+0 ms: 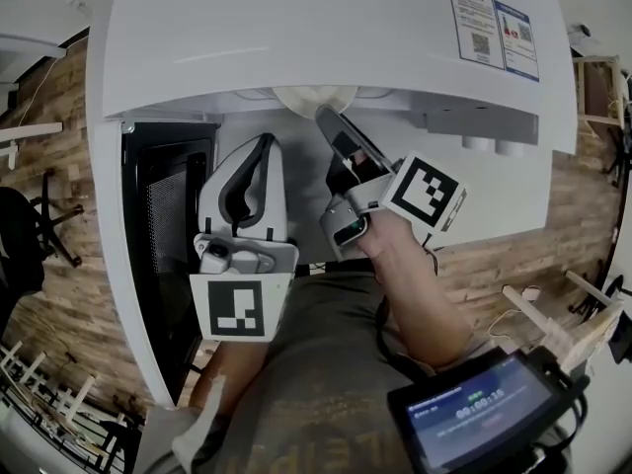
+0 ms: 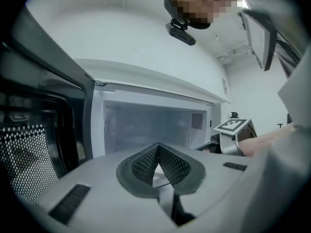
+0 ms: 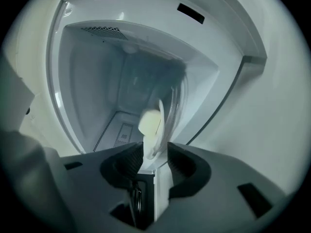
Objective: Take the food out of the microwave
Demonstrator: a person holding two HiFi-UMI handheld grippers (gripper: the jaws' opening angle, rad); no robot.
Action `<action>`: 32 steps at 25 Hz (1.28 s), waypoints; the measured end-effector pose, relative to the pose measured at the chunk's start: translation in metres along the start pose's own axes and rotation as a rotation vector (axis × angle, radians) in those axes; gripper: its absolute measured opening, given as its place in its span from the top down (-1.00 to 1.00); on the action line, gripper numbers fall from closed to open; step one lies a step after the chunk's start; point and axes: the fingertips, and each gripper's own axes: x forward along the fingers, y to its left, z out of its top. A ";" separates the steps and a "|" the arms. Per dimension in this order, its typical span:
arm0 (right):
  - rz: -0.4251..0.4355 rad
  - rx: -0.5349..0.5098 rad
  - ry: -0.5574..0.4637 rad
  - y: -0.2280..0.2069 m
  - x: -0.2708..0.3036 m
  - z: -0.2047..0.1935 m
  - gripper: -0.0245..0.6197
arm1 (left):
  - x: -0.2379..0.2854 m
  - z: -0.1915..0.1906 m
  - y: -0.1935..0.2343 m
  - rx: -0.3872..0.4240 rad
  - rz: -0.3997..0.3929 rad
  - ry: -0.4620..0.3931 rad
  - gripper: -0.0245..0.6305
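Currently gripped: nothing.
Right tongs [image 3: 155, 152]: parted around plate [image 3: 159, 135] rim, at microwave [image 1: 336, 28] mouth.
Left tongs [image 2: 158, 149]: closed, empty, before microwave.
Food [image 3: 148, 123]: pale lump on plate.
Handling: probably stiff, slick, breakable; grip rim, keep level.

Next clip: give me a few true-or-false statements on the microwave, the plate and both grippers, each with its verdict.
1. The door of the microwave is open. True.
2. The rim of the plate stands between the fingers of the right gripper. True.
3. The left gripper holds the plate. False: its fingers are together on nothing, outside the microwave.
4. The microwave is empty. False: the plate with a pale piece of food is in it.
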 end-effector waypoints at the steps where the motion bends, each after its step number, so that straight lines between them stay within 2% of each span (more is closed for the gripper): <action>1: -0.001 0.005 -0.005 0.000 0.001 0.001 0.41 | 0.000 0.000 0.003 -0.002 0.004 -0.002 0.90; 3: -0.002 -0.002 -0.015 -0.001 0.004 0.002 0.44 | 0.000 0.001 0.006 -0.002 0.010 -0.004 0.90; 5: 0.000 -0.019 -0.021 -0.001 0.004 0.003 0.73 | 0.000 0.001 0.007 -0.001 0.010 -0.007 0.90; 18: 0.036 0.007 -0.021 -0.003 -0.019 -0.012 0.75 | -0.008 0.003 -0.005 -0.004 -0.009 -0.016 0.90; 21: 0.046 0.012 -0.020 -0.008 -0.014 -0.008 0.61 | -0.008 0.002 -0.008 0.001 -0.007 -0.014 0.90; 24: 0.048 0.030 -0.023 -0.013 -0.006 -0.002 0.57 | -0.007 0.001 -0.008 0.008 0.003 -0.009 0.90; 32: 0.062 0.127 -0.032 -0.007 0.001 -0.011 0.70 | -0.024 0.006 0.004 0.012 0.031 -0.012 0.90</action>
